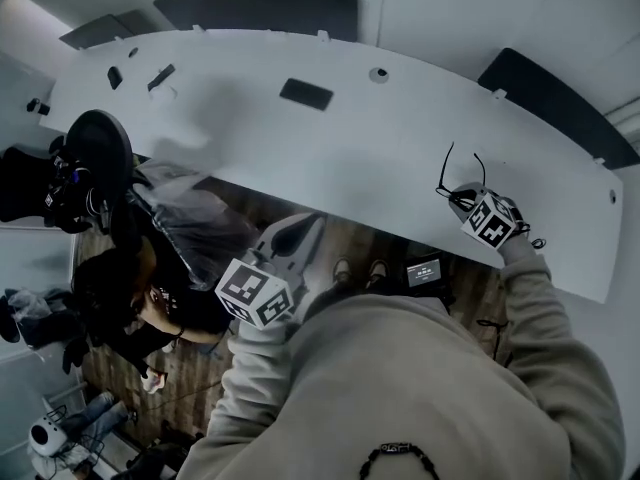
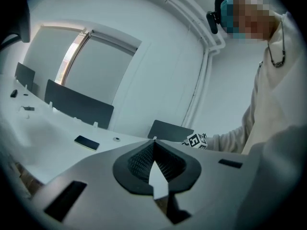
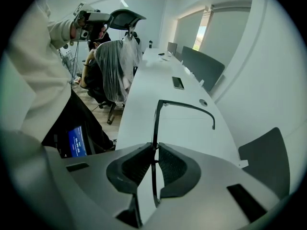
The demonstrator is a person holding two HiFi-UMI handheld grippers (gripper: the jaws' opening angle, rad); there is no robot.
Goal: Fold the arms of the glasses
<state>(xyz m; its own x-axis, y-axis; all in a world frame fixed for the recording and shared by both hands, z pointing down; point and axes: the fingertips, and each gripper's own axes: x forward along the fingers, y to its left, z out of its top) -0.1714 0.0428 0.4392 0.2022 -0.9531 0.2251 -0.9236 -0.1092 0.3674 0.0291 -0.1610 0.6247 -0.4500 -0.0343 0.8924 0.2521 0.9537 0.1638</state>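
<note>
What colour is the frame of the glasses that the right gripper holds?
The glasses have a thin black frame, clearest in the right gripper view.

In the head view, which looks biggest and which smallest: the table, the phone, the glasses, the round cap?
1. table
2. glasses and phone: about alike; the glasses are held above the table, nearer the camera, so no ranking
3. round cap

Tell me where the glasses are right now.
The glasses are clamped in the right gripper, at the right of the head view, over the white desk's near edge.
</note>
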